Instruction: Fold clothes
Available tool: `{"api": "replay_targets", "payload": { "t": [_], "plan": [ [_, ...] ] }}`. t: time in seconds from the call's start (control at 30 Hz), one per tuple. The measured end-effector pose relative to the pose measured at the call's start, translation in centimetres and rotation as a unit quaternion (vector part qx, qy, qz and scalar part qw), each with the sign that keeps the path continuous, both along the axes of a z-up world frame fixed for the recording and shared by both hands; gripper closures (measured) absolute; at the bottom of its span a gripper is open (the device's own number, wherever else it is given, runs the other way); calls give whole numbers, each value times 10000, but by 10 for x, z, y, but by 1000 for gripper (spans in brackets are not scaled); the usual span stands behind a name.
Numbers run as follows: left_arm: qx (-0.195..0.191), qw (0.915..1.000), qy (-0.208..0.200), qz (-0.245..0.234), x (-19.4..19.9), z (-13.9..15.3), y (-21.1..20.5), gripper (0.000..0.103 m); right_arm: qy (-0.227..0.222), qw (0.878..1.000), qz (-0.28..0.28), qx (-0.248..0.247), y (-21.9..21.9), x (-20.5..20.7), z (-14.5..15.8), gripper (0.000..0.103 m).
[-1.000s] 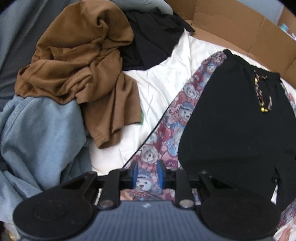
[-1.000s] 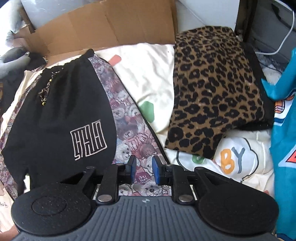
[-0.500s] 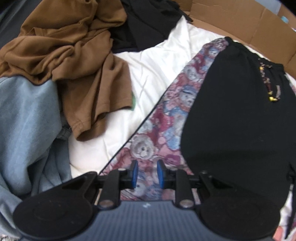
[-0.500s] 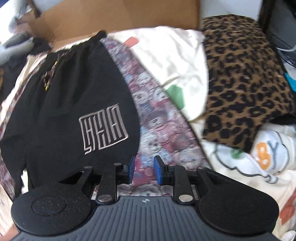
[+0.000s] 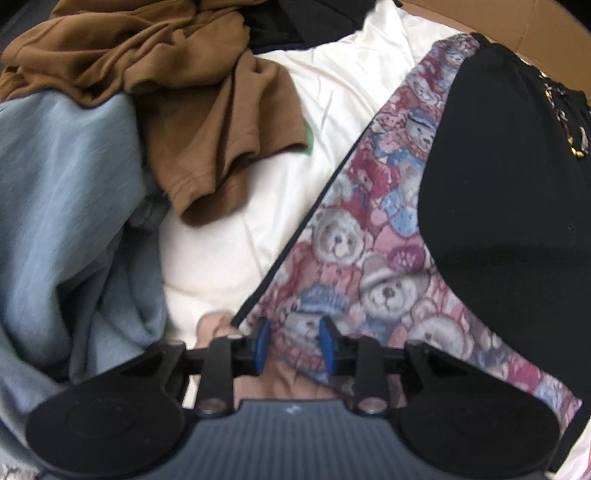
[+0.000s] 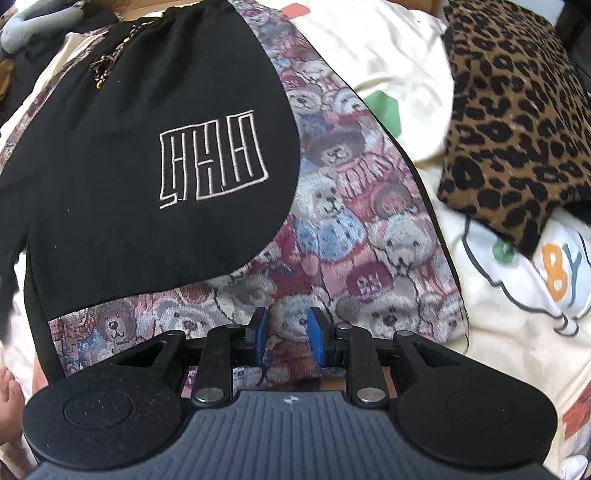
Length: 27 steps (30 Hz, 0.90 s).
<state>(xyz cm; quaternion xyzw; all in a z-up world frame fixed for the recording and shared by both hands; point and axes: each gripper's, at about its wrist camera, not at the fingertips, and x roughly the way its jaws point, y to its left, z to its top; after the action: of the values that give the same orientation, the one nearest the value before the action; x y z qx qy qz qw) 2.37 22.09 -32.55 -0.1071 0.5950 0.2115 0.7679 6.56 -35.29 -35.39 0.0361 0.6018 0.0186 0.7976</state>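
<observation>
Black shorts (image 6: 129, 155) with teddy-bear print side panels (image 6: 343, 229) lie flat on a white sheet (image 5: 332, 96), waistband at the far end. A white embroidered logo (image 6: 214, 158) shows on the black front. My left gripper (image 5: 293, 345) is open low over the bear-print hem (image 5: 369, 280) at the shorts' left edge, with the cloth lying between its blue pads (image 5: 262, 343). My right gripper (image 6: 286, 334) is open over the bear-print hem on the right leg, and fabric shows between its pads (image 6: 316, 336) too.
A crumpled brown shirt (image 5: 192, 92) and a light blue garment (image 5: 66, 206) are piled to the left. A leopard-print piece (image 6: 517, 122) lies on the right over a printed sheet (image 6: 535, 295). Cardboard (image 5: 517, 22) borders the far side.
Both grippers have moved forward and down toward the shorts, so the bear-print hem now lies between their pads. The finger gaps look about the same.
</observation>
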Motion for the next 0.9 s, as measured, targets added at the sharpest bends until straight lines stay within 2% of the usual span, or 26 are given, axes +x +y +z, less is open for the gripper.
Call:
{"api": "replay_targets", "payload": {
  "t": [0.23,0.47,0.67,0.8,0.9],
  "plan": [
    [-311,9974,-504,-419,-2,26,-44,73,-337,9991,-140,215,3,3,19,73],
    [-649,9928,-607,-809,32,14,-99,73,-553,9974,10,453,24,19,21,73],
    [-765,9880,-843,-1048,61,5,-126,73,-625,9960,292,572,47,34,18,73],
    [-770,9869,-731,-1212,70,-6,-135,73,-613,9950,479,627,61,44,16,73],
    [-820,9870,-545,-1271,67,-15,-141,73,-445,9953,650,563,72,47,9,73]
  ]
}}
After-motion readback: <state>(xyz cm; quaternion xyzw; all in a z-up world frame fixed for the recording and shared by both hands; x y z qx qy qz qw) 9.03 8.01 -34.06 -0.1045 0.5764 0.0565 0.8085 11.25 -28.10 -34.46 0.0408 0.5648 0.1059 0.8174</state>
